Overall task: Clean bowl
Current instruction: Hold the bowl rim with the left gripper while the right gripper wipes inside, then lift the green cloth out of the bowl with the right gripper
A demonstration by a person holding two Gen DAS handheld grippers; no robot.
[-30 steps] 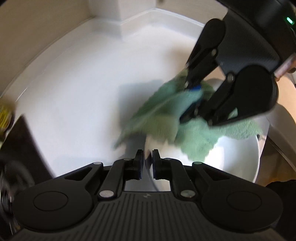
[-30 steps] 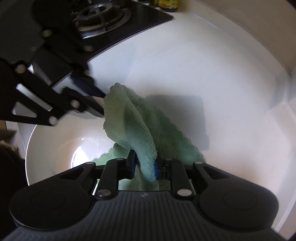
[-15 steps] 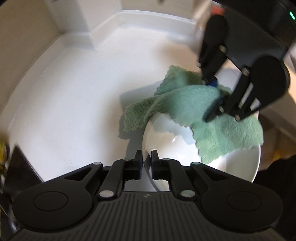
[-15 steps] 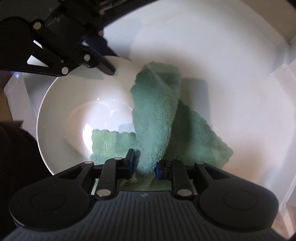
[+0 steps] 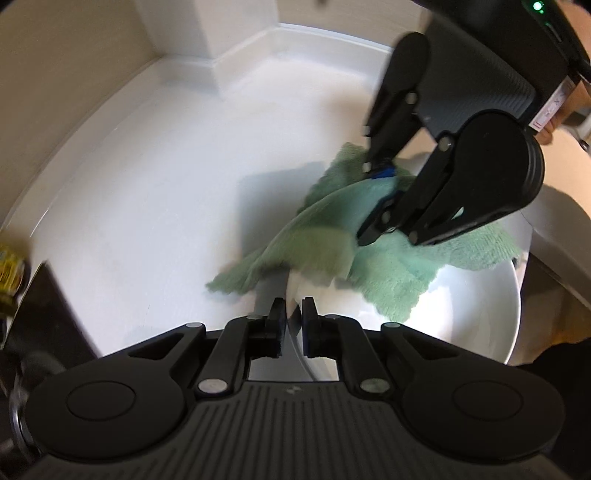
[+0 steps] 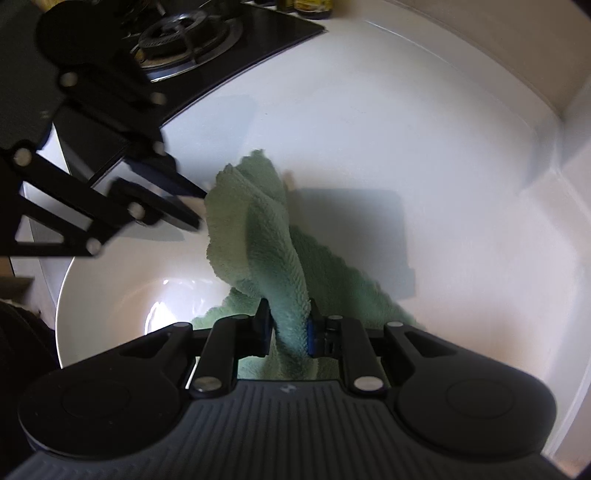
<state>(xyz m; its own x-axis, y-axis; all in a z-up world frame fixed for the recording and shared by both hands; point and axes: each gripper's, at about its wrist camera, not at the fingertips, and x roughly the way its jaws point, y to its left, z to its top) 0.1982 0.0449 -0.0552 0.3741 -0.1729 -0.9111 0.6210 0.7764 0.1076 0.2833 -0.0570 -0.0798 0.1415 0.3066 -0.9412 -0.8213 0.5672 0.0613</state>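
A white bowl stands on a white counter. My left gripper is shut on the bowl's near rim. My right gripper is shut on a green cloth. The cloth drapes over the bowl's far rim, partly inside the bowl and partly on the counter. In the right wrist view the bowl sits lower left, with my left gripper pinching its rim. In the left wrist view my right gripper hovers over the bowl.
A black gas hob lies beyond the bowl in the right wrist view, with jars behind it. The counter meets a raised white upstand and a beige wall. The counter's edge runs just right of the bowl.
My right gripper has swept the cloth across the bowl and back over the far rim. The left gripper has stayed shut on the rim while the bowl shifted a little.
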